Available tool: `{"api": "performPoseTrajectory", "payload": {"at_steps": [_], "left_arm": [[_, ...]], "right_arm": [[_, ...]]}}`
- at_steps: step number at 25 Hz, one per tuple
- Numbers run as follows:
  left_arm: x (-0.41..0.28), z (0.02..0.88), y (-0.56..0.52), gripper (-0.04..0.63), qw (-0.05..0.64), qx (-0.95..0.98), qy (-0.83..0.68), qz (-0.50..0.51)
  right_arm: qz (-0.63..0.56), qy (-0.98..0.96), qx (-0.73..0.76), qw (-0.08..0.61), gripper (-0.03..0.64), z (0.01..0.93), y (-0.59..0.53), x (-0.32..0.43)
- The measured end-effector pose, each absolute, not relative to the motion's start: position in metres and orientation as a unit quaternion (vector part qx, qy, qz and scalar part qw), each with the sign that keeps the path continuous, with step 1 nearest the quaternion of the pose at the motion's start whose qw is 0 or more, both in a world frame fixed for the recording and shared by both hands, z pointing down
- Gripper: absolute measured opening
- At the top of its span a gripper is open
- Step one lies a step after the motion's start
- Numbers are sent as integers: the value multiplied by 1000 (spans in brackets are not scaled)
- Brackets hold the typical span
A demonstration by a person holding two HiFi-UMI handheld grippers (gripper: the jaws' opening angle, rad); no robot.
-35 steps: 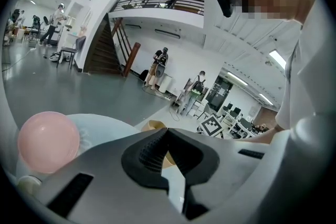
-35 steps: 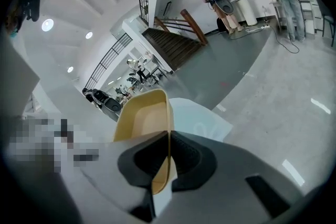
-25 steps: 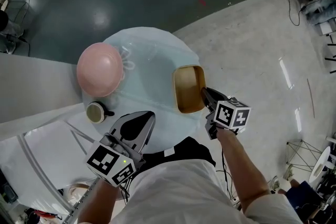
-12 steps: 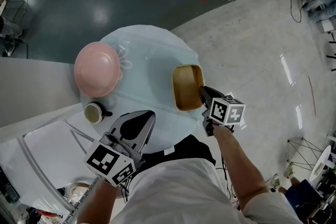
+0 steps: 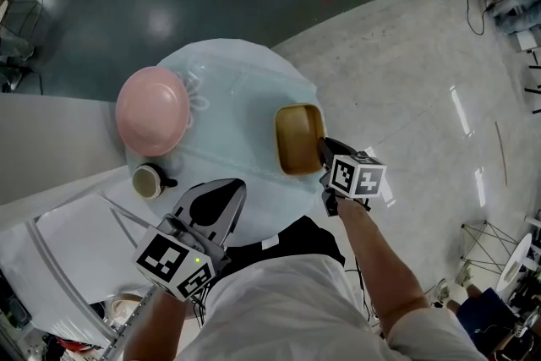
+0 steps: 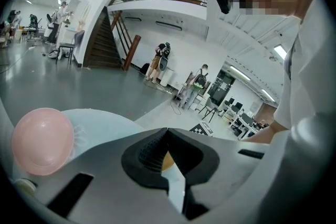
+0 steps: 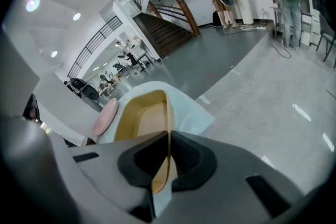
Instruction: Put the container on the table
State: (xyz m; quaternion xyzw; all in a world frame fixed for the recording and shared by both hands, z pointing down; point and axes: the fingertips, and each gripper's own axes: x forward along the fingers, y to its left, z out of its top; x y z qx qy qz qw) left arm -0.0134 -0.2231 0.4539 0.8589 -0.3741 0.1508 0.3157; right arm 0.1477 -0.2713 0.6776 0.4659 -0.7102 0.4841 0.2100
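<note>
The container (image 5: pixel 297 138), a tan rectangular tub with rounded corners, sits over the near right part of the round table (image 5: pixel 237 89), open side up. Whether its base touches the pale blue cloth cannot be told from these views. The right gripper (image 5: pixel 324 150) grips it by the near short wall. In the right gripper view the jaws are closed down on that thin wall, one pad inside the container (image 7: pixel 144 118) and one outside, with the rim running straight up between them. From this gripper (image 7: pixel 169 136) the tub extends forward, away from the person, and the gripper's marker cube (image 5: pixel 359 176) lies just behind the jaws, off the table's edge.

The left gripper (image 5: pixel 237 186) hangs over the near edge of the table, well to the left of the right one. Its jaws are closed tip to tip with nothing between them, as the left gripper view shows (image 6: pixel 167 134).

Ahead of the left gripper and to its left lies a pink bowl (image 5: pixel 153 111), bottom up. A small cup (image 5: pixel 149 180) stands just nearer than the bowl, at the table's left edge.
</note>
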Motion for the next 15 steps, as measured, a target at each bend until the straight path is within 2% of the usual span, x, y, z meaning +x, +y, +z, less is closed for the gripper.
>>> {"api": "performPoseTrajectory", "payload": {"at_steps": [15], "left_arm": [[-14, 454, -219, 21, 316, 858, -375, 151]], "right_arm": [[477, -700, 479, 230, 32, 691, -269, 151]]}}
